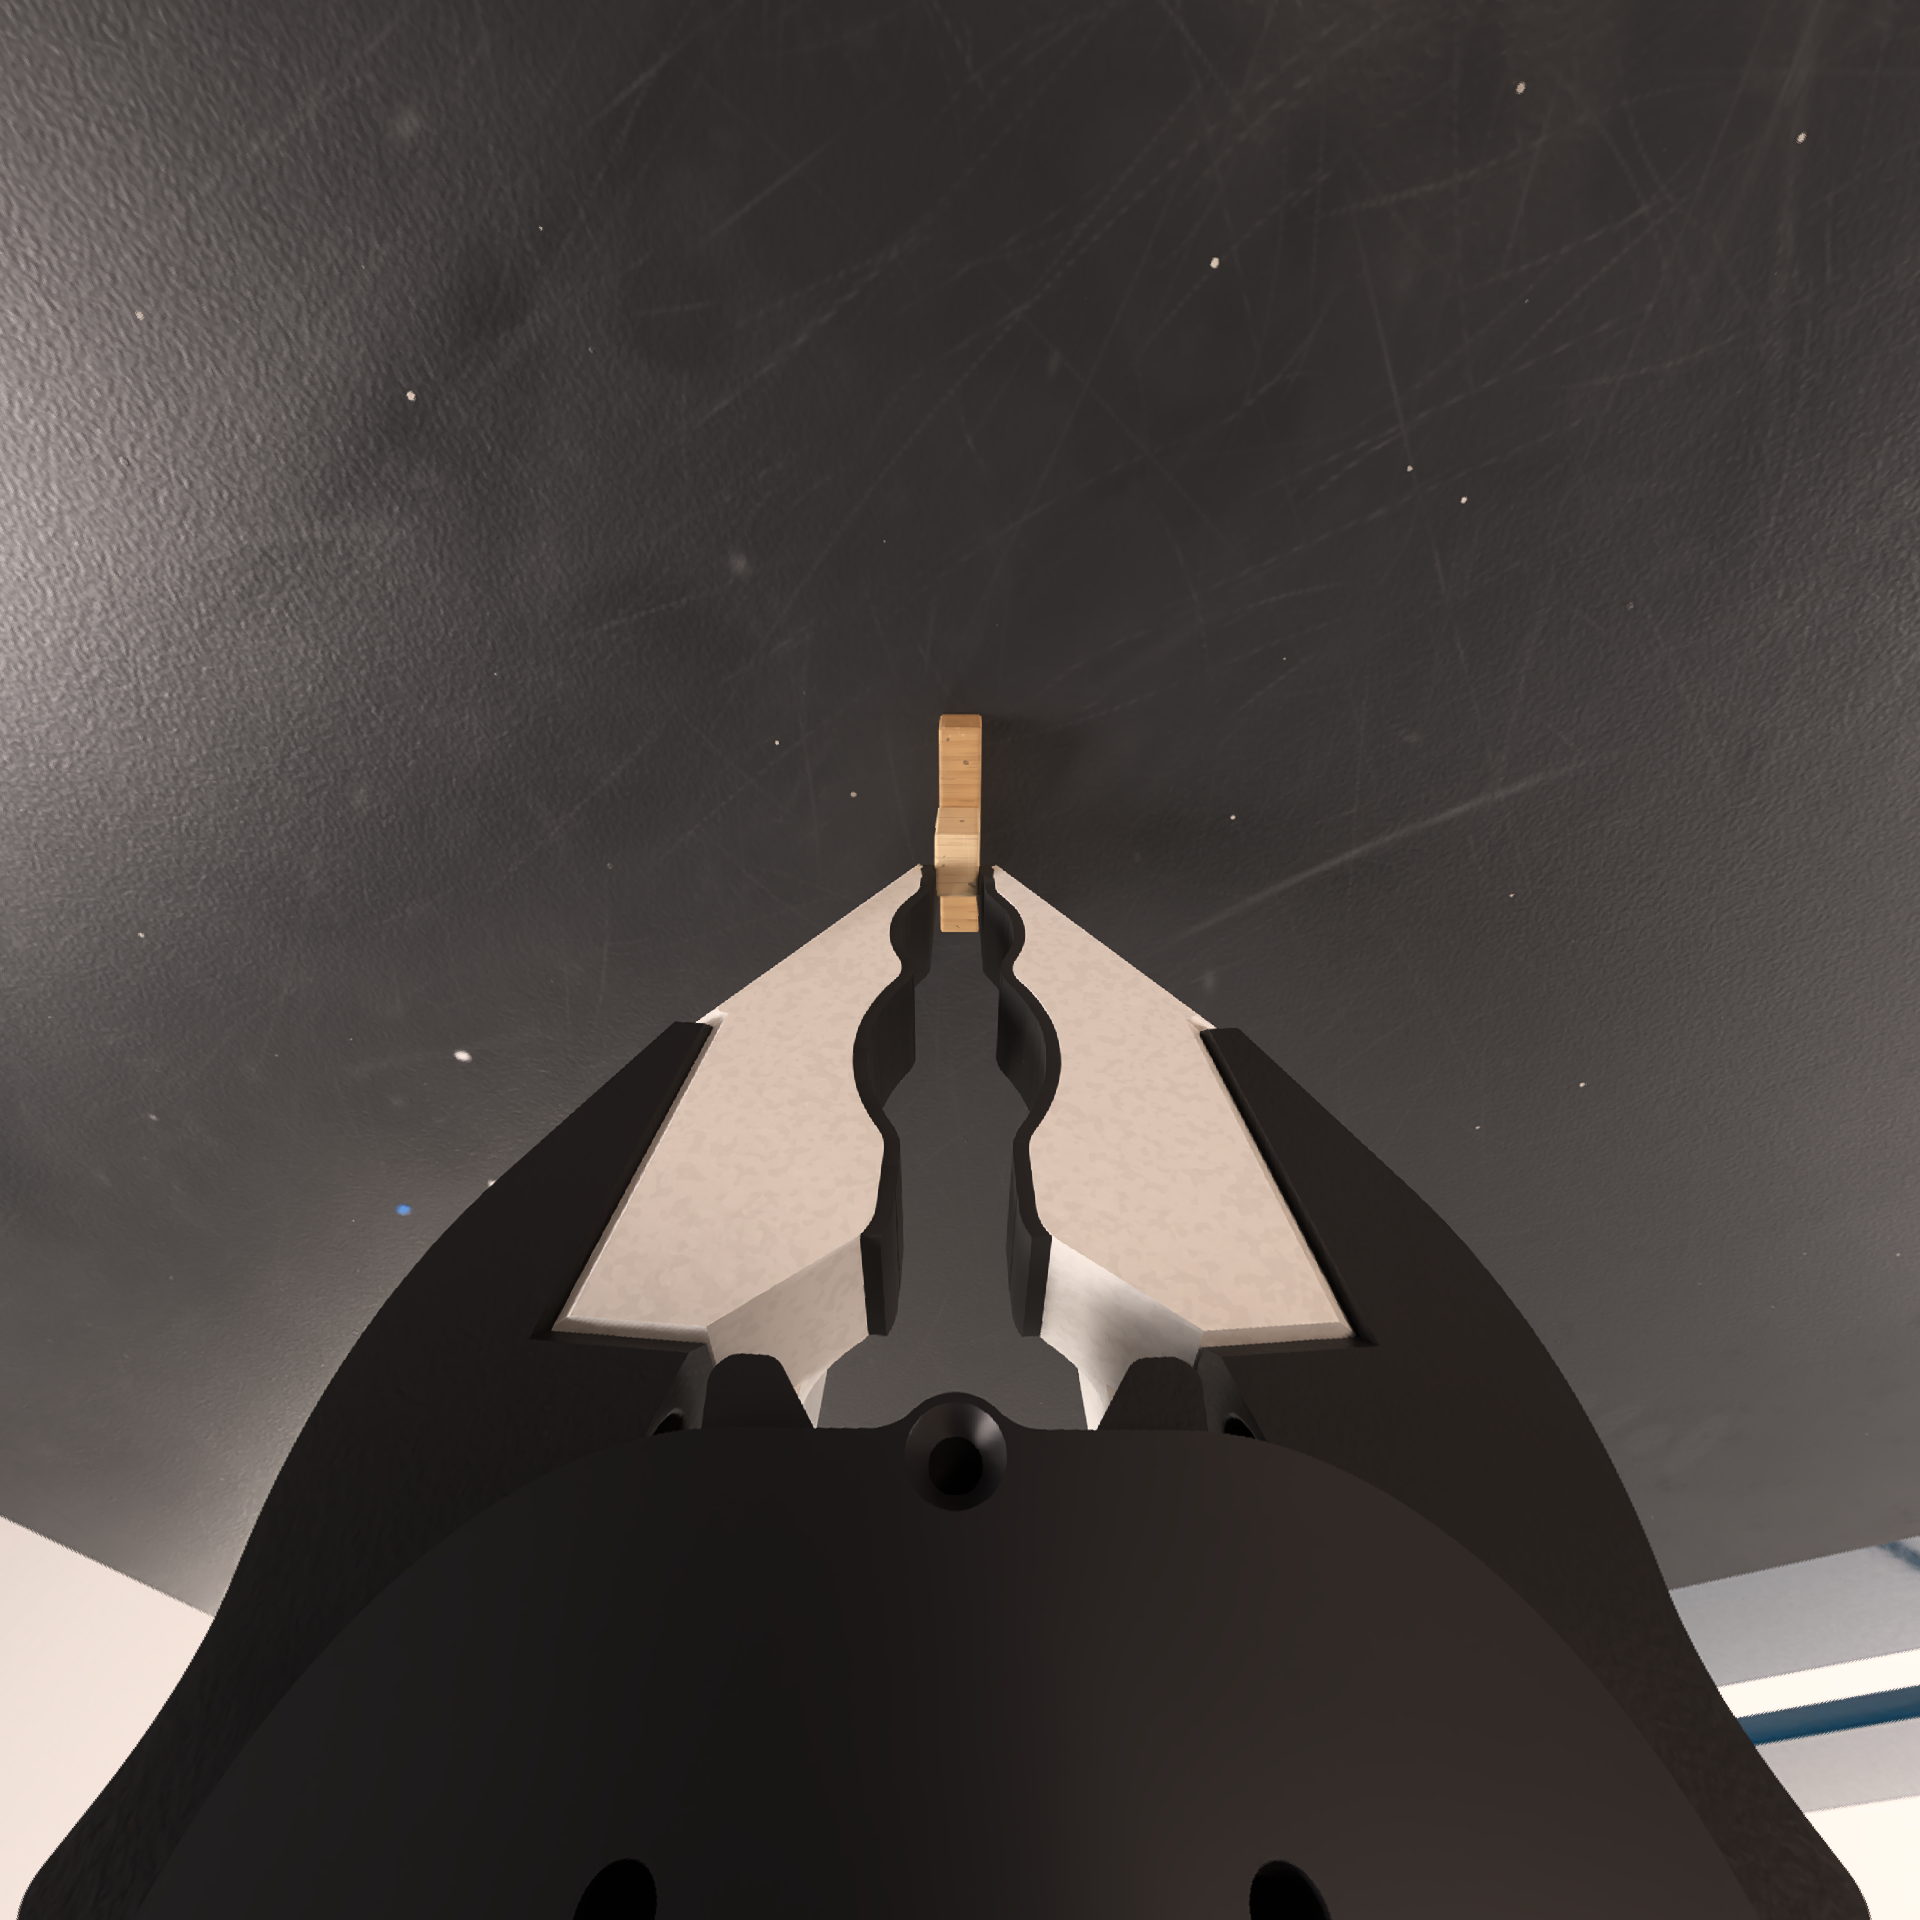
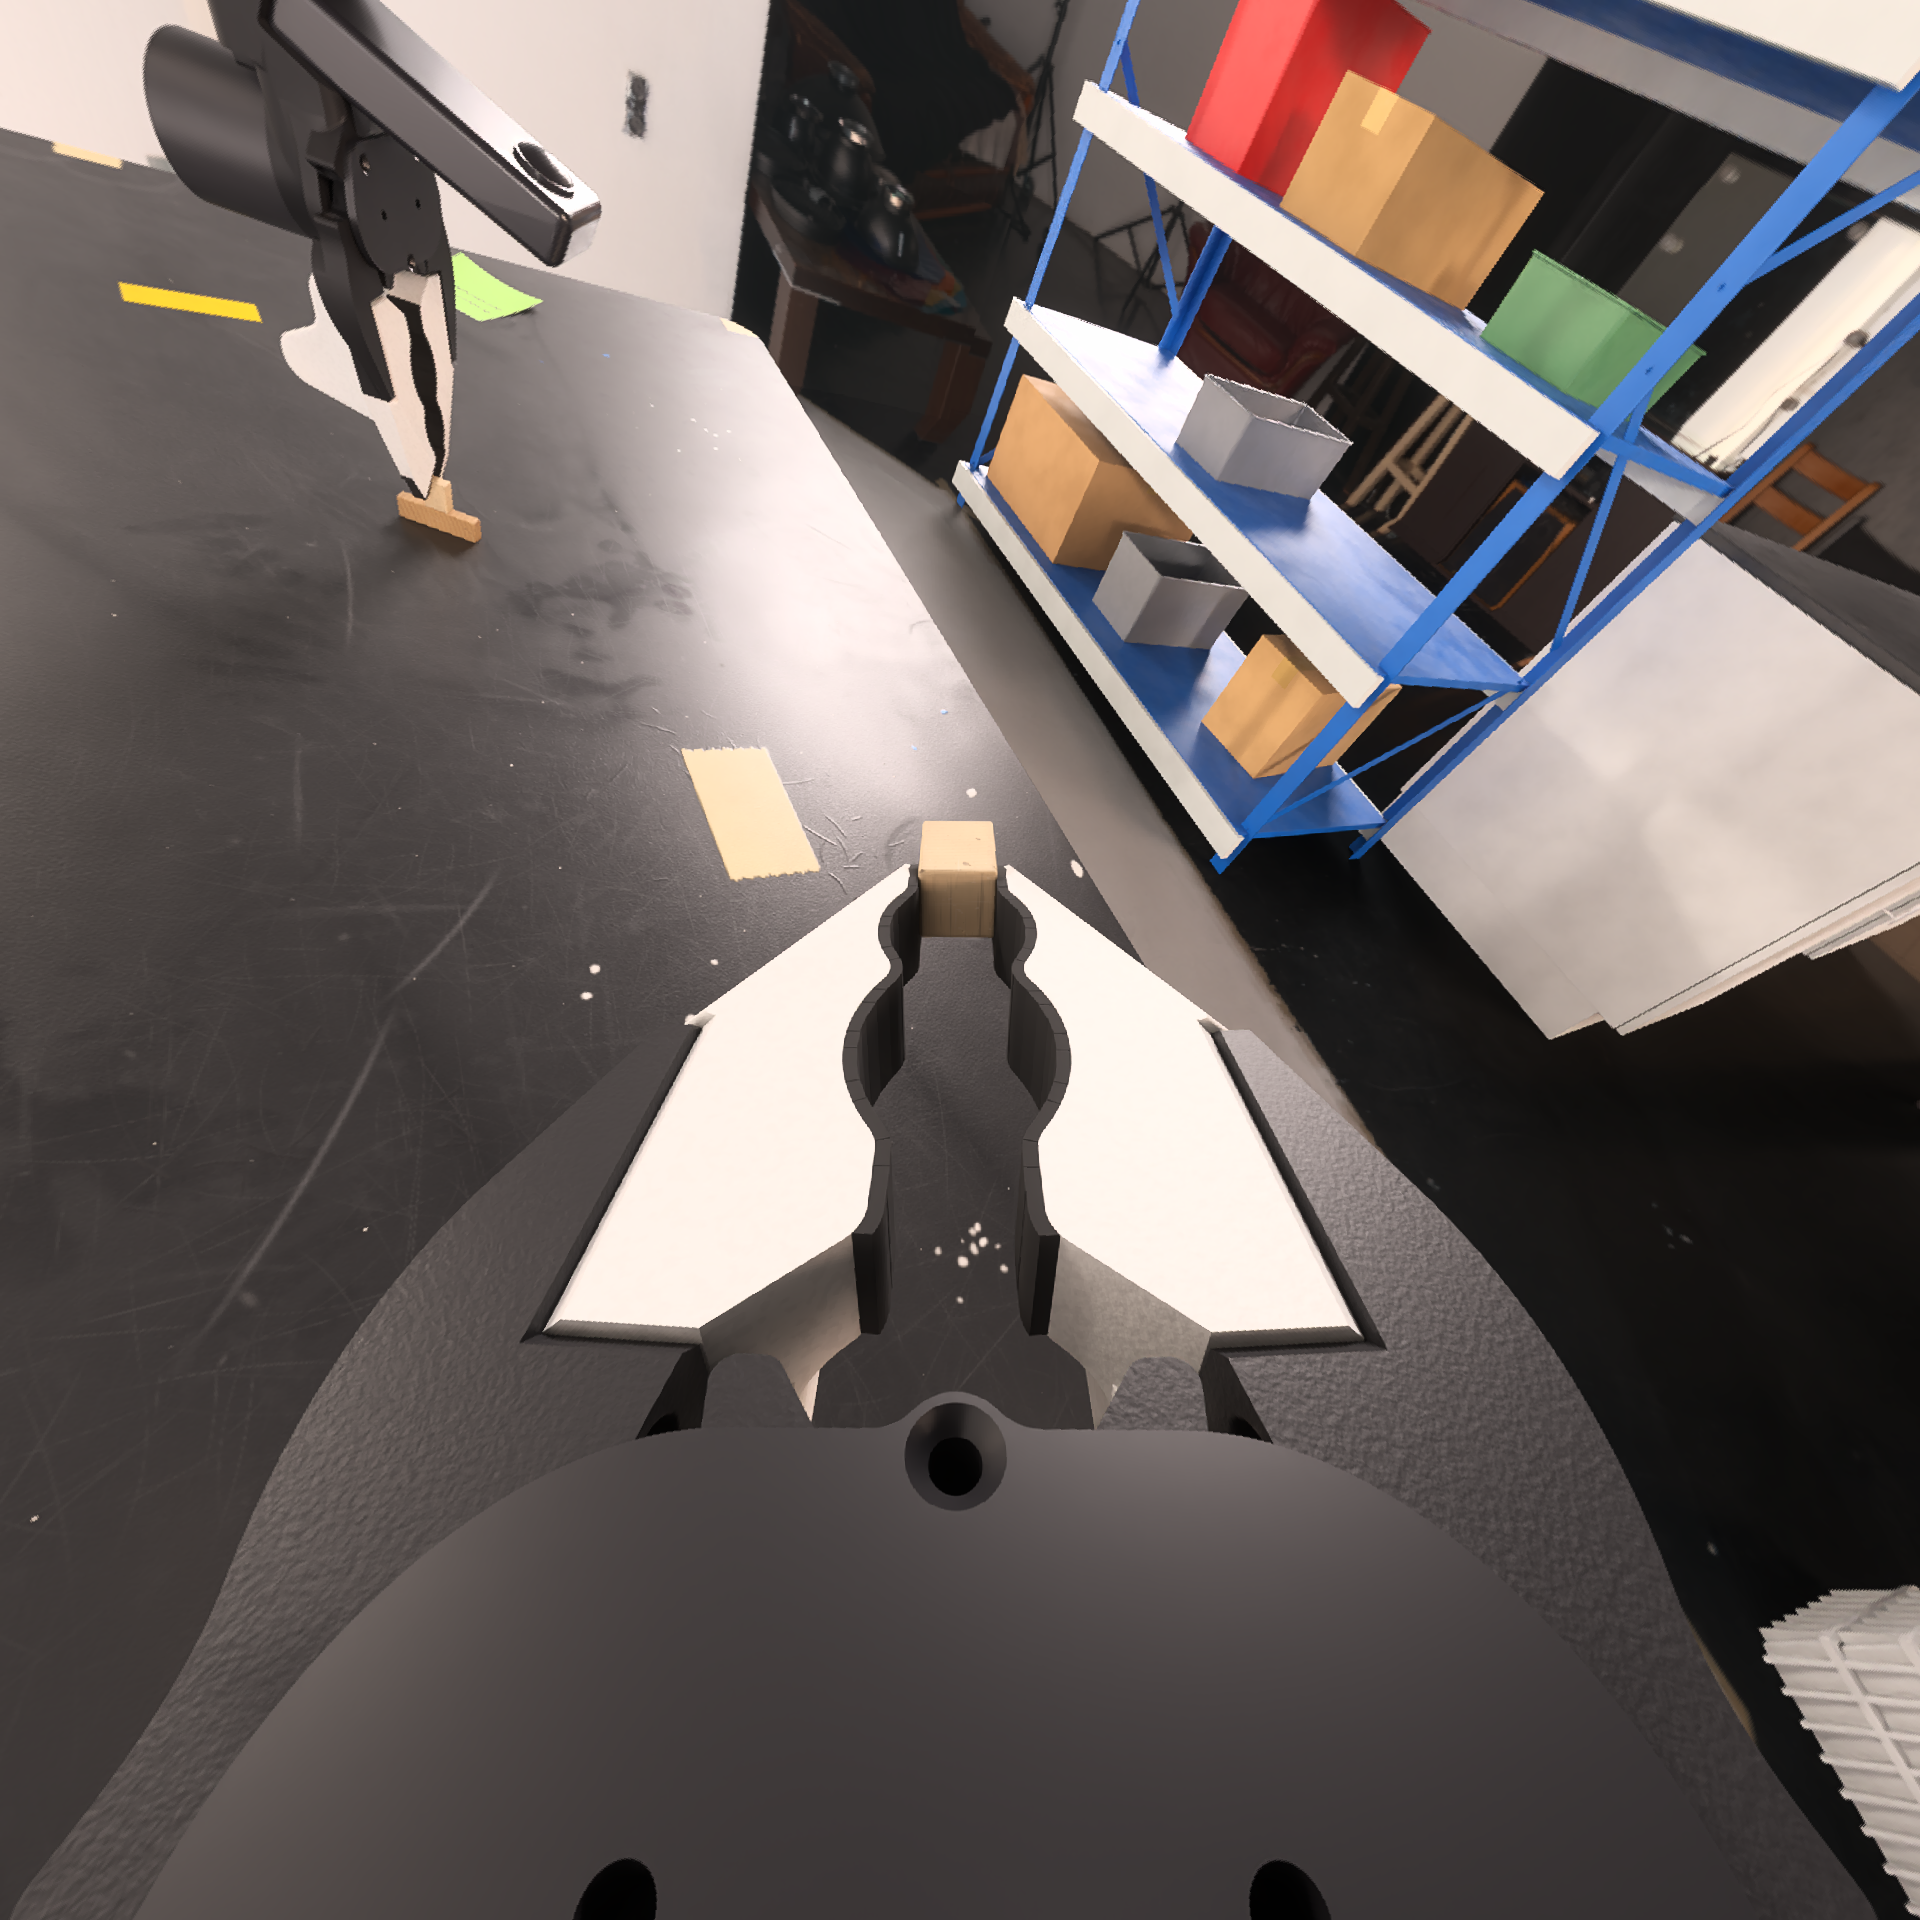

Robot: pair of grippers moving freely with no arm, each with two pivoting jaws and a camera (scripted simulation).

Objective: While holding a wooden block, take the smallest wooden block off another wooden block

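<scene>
Left wrist view: long wooden block (image 1: 959, 769) partly covered by small block (image 1: 956, 869) and fingertips (image 1: 914, 891); contact faces hidden. Right wrist view: left gripper (image 2: 428, 480) body cropped at top edge; cube (image 2: 957, 879) side faces hidden between pads.

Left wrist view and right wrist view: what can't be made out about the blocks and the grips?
- Left wrist view: whether the left gripper is clamped on the small block atop the long block; the tips cover the contact.
- Right wrist view: the lower part of the block in the right gripper, behind the fingers.
</scene>
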